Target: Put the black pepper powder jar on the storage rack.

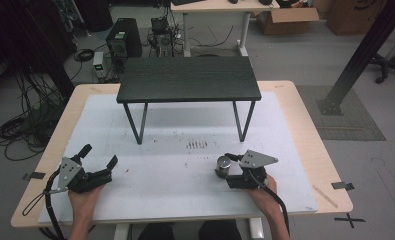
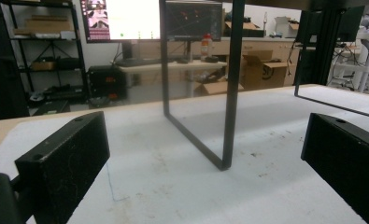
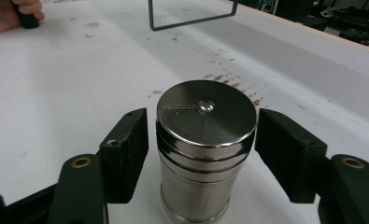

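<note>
Black fingers (image 3: 126,154) of the right gripper (image 3: 203,156) stood spread around the steel canister (image 3: 205,140), lower centre on the worktop (image 1: 150,195), apparently pre-grasp, needing closure; left gripper (image 1: 99,156) sat spread, empty.

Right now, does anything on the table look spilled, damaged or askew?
Only reddish-brown specks scattered on the white mat, densest near. The steel canister stands upright between the right gripper's jaws; nothing looks damaged.
</note>
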